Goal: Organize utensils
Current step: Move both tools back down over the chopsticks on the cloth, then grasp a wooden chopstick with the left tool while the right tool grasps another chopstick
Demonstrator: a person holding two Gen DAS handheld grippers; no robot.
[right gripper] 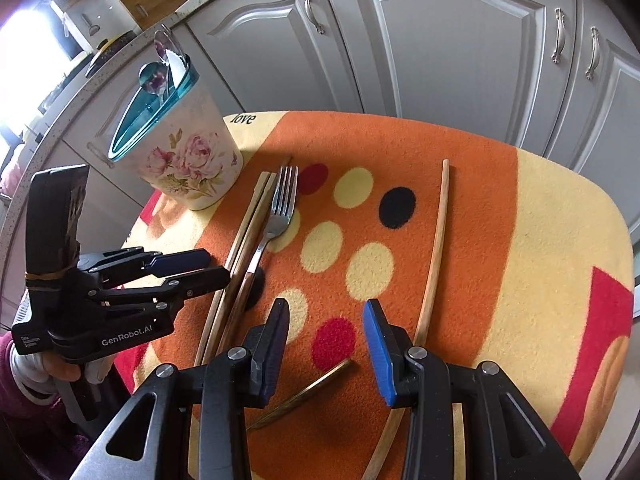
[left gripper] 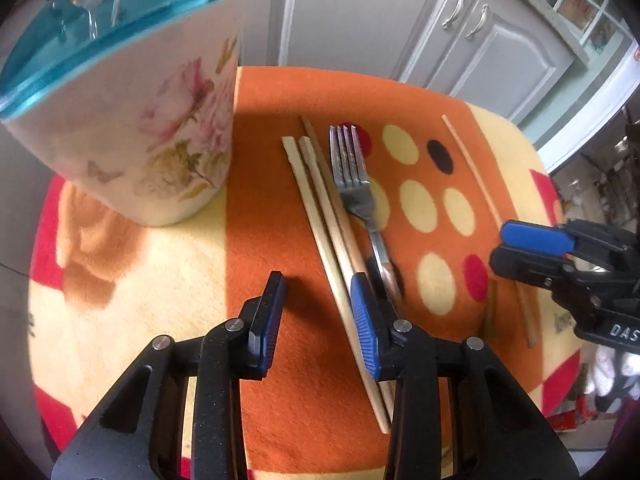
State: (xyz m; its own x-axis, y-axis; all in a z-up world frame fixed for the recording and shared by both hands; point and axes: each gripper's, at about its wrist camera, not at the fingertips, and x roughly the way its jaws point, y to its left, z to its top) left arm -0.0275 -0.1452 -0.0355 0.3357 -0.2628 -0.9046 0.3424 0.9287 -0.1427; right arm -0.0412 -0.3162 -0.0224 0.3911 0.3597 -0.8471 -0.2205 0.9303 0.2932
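**Left tongs settle beside the chopsticks; holder waits ahead**

The spotted orange cloth (right gripper: 460,184) covers the table under both tongs. Ahead and left of the left tongs (left gripper: 318,312) stands the floral utensil holder (left gripper: 168,128), spoons (right gripper: 160,64) already inside. The left tongs are unclenched and empty; one pad rests against the bundled chopsticks (left gripper: 320,216), the fork (left gripper: 352,184) just beyond. I judge this the reach for a pickup: next they must straddle the bundle, then clench. The right tongs (right gripper: 326,344) hang spread and empty, a lone chopstick (right gripper: 436,240) just right of them. Only the right view shows a thin brass-coloured utensil (right gripper: 308,392) beneath those jaws.
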